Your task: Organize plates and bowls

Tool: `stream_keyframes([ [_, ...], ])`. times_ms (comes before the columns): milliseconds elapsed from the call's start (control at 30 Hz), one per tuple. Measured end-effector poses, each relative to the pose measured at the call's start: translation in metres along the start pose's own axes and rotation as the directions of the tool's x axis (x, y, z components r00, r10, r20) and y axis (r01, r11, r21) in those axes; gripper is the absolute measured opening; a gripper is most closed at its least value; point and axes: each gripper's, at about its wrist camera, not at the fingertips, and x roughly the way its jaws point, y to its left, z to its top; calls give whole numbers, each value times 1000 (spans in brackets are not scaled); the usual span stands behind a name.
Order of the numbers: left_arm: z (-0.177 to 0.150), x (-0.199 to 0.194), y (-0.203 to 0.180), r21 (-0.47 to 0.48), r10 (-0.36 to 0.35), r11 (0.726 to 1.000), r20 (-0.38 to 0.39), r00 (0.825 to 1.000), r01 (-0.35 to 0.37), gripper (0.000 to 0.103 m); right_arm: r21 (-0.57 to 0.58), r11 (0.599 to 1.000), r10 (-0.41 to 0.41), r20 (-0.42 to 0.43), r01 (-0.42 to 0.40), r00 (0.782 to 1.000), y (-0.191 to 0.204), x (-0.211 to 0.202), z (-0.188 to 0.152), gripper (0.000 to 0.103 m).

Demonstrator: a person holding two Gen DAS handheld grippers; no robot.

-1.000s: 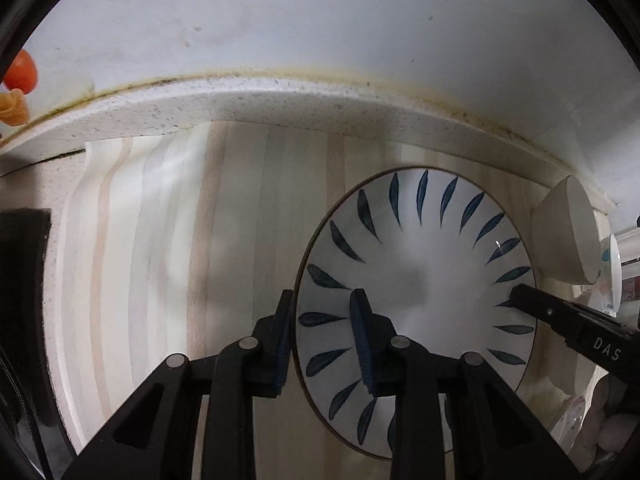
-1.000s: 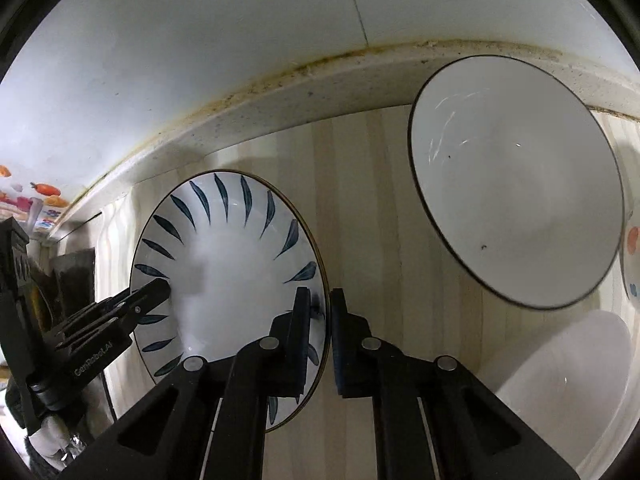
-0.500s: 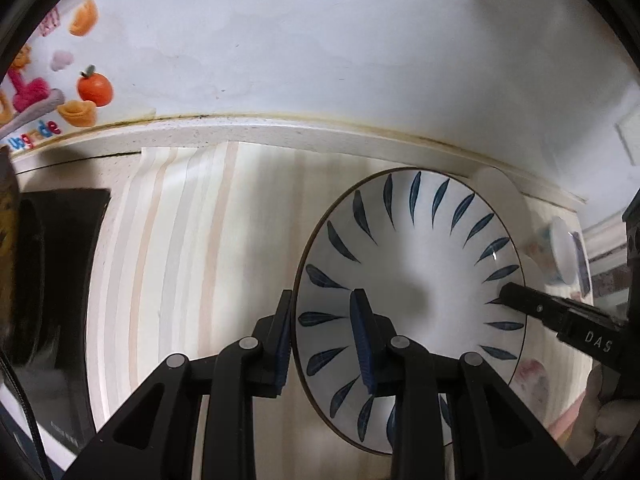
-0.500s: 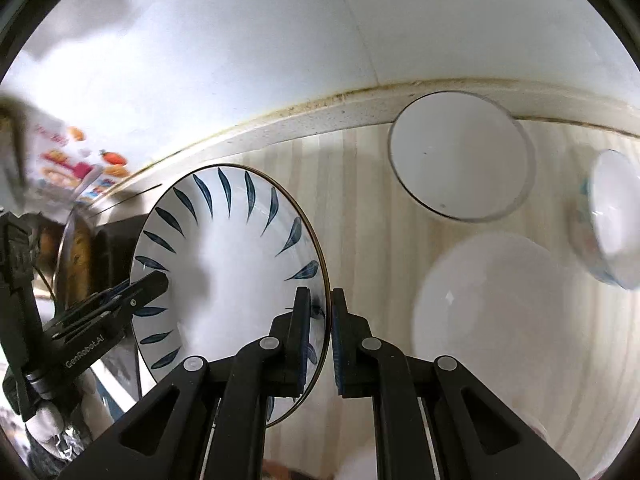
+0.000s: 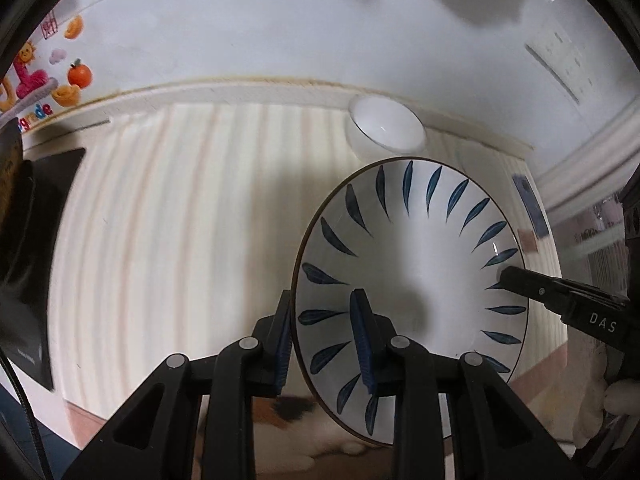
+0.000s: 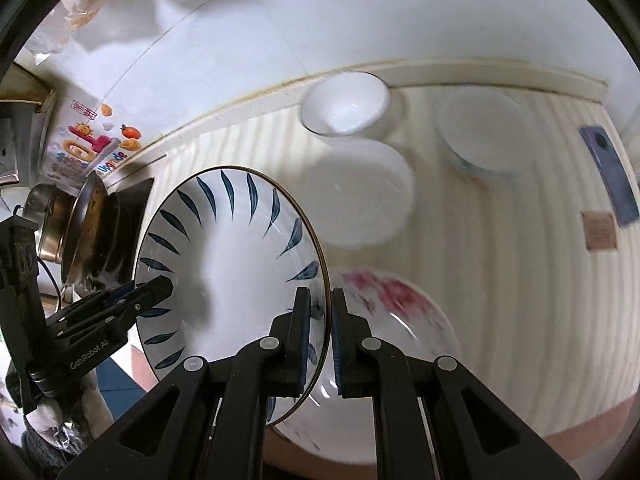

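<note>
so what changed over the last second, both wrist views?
The blue-leaf plate has been lifted off the striped counter: the counter and white bowl look farther away, and the white plate, second bowl and red-flowered plate have come into view below. Unchanged: the left hand-held gripper and right hand-held gripper stay clamped on opposite rims. Nothing released.

A glossy glazed ceramic plate [image 5: 420,248] with blue leaf marks sits above a matt, striped wood-look tabletop [image 5: 200,220]. Both claws are matt black plastic; a pot [image 6: 60,220] nearby is shiny metal.
</note>
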Motion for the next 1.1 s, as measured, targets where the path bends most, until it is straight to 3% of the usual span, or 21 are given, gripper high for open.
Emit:
stream_keyframes([
  [267,-25,45,-42,42,29,999,-93,995,-25,25,26,999,-24,-53,25,998,-51,13,-35,11],
  [533,-35,77,-61,89,72,994,-118,990,-61,25,46,998,-41,-106,46,994,-84,40,-58,11],
  [933,-50,106,-74,115,119,988,-155,981,-101,25,53,998,-29,-132,36,991,-104,48,-70,11],
  [1100,-53,106,-73,124,131,986,-137,982,-114,25,55,998,-24,-129,31,991,-102,48,-68,11],
])
